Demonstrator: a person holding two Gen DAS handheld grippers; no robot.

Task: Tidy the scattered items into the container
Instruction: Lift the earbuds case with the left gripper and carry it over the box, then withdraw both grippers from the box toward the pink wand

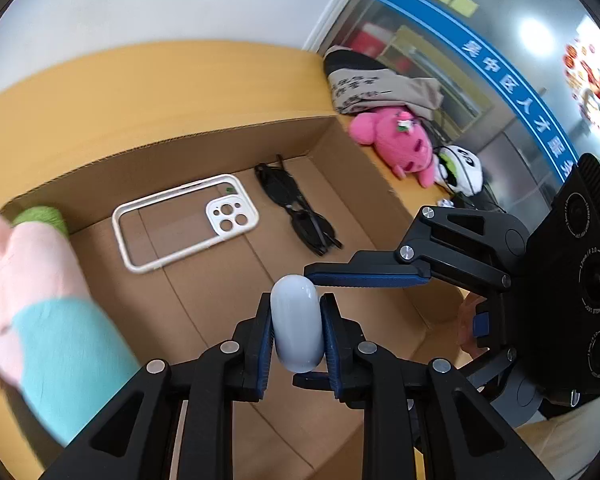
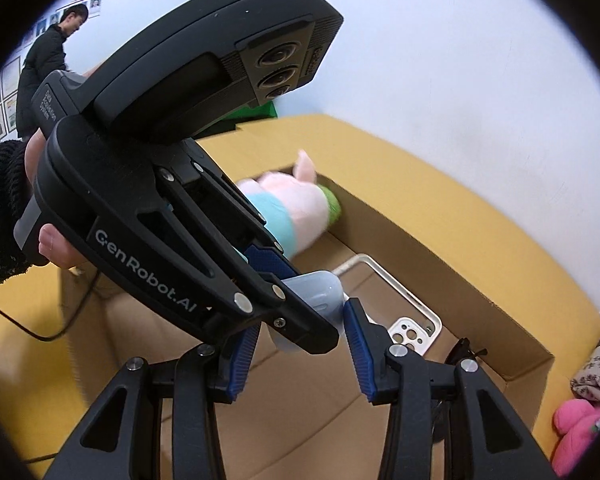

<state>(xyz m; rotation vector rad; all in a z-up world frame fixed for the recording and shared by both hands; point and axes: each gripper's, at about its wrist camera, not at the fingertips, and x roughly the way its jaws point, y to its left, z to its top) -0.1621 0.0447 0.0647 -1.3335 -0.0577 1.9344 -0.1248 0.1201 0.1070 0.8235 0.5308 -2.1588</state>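
Over an open cardboard box [image 1: 204, 152] on a yellow counter [image 1: 140, 76], the left hand-held gripper [image 1: 298, 326] clamps a pale oval case [image 1: 297, 322] between its blue pads. The left wrist view alone shows black sunglasses [image 1: 298, 210] lying right of a white phone case [image 1: 184, 222] on the box floor, and a pink plush toy [image 1: 396, 142] outside, far right. The right wrist view alone shows a bystander in black [image 2: 46, 68] at far left. There the right hand-held gripper [image 2: 300, 350] stands with jaws apart, empty, just below the left one, which angles down from upper left. A pink-and-teal plush [image 2: 296, 204] lies blurred in the box's far left corner.
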